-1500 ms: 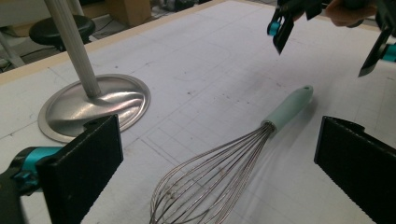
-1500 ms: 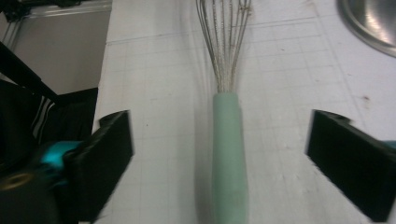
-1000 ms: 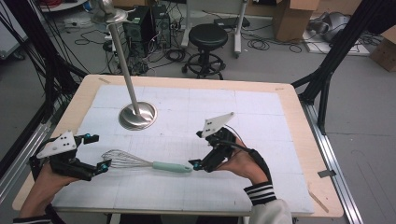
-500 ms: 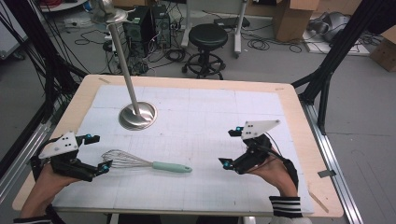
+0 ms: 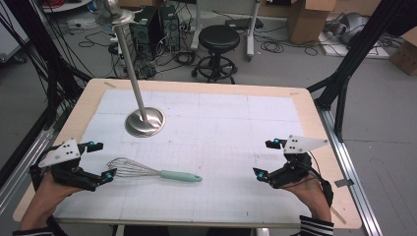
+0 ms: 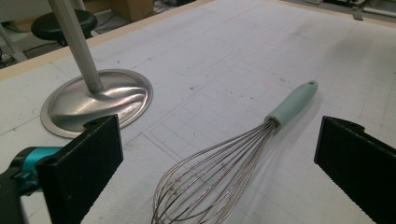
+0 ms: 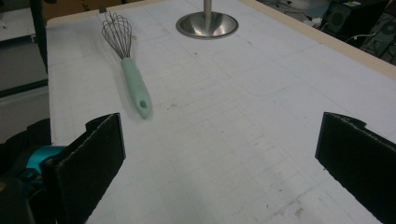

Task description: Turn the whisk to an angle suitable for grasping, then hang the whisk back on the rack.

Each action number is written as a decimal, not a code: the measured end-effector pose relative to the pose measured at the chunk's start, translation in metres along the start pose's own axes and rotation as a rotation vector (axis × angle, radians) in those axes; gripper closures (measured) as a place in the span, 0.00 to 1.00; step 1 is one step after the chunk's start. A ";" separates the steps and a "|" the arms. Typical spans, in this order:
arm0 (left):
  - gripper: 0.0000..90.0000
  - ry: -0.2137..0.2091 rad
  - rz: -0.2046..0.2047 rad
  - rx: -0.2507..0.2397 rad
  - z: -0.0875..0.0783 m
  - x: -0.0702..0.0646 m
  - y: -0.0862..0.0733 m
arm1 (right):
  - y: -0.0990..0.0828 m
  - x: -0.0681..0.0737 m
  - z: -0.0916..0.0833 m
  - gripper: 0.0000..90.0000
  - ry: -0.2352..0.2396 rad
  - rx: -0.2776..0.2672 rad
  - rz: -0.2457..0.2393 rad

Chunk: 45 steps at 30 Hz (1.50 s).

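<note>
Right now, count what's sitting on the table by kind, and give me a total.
Whisk: 1
Metal stand with round base: 1
Total: 2

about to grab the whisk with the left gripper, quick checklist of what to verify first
1. Left gripper open: ok, jaws wide apart.
2. Whisk free on the table: ok, lying flat, nothing holding it.
3. Whisk lined up between the left jaws: ok, wire end points in between them.
4. Right gripper out of the way: ok, open, well off from the handle.
5. Metal stand clear of the whisk: ok, apart.
</note>
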State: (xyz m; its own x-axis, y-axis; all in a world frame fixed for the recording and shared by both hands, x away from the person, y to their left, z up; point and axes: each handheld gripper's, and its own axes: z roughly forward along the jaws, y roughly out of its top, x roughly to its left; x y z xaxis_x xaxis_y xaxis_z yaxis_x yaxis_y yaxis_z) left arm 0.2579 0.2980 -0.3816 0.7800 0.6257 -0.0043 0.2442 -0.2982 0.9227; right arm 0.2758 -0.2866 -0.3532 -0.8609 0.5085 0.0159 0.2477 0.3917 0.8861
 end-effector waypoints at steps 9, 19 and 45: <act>0.02 -0.006 0.002 -0.002 0.000 -0.002 0.001 | -0.015 -0.005 -0.020 0.01 -0.042 -0.047 0.033; 0.02 -0.028 0.011 -0.003 0.007 -0.004 0.005 | -0.018 -0.004 -0.025 0.01 -0.049 -0.059 0.043; 0.02 -0.161 0.131 0.102 0.036 -0.009 0.055 | -0.019 -0.005 -0.030 0.01 -0.049 -0.089 0.054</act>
State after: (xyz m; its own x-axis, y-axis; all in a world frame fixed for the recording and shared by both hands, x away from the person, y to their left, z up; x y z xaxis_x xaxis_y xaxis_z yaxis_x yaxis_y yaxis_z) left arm 0.2854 0.2501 -0.3449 0.8887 0.4564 0.0437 0.1860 -0.4459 0.8756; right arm 0.2622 -0.3193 -0.3559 -0.8240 0.5648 0.0444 0.2514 0.2943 0.9220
